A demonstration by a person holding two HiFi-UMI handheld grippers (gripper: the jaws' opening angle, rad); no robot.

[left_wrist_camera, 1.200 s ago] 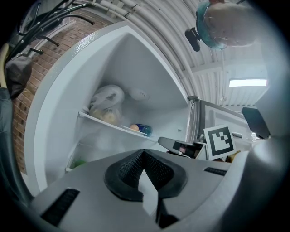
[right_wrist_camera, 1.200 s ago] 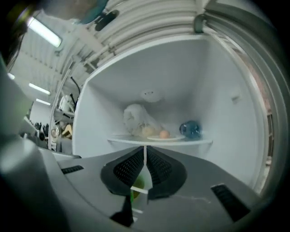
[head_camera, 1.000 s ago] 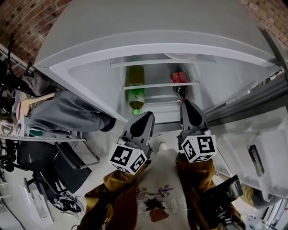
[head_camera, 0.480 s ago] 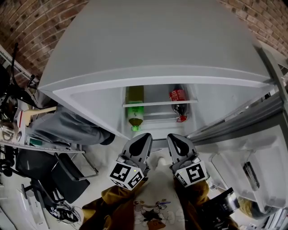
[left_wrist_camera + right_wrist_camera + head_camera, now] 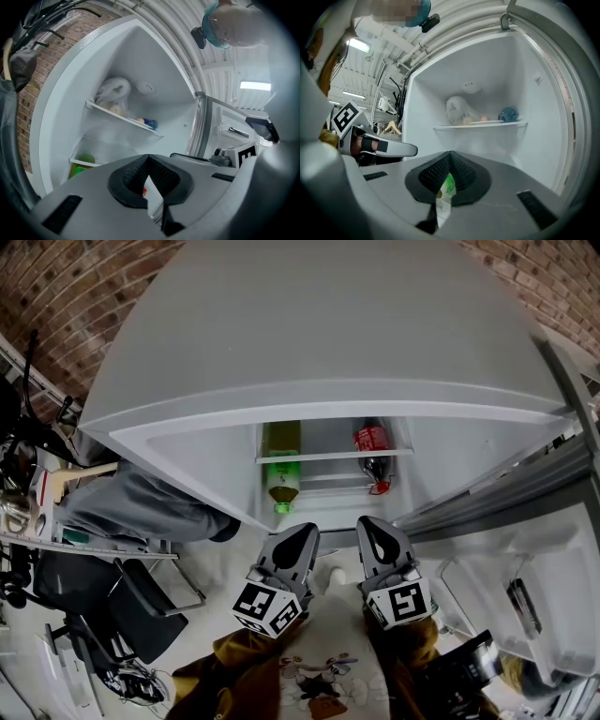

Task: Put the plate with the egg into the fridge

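Observation:
The fridge stands open in front of me. On its upper shelf a white plate carries an egg, also seen as the plate with the egg in the left gripper view. My left gripper and right gripper hang side by side just outside the fridge, below that shelf. Both are shut, with nothing between the jaws. The plate is out of sight in the head view.
A white bag and a blue ball share the shelf with the plate. A green bottle and a red cola bottle lie on lower shelves. The open door is at my right, a chair at my left.
Both grippers have drawn back and down from the fridge opening, the right one moving left toward the other. In the last half second they barely moved.

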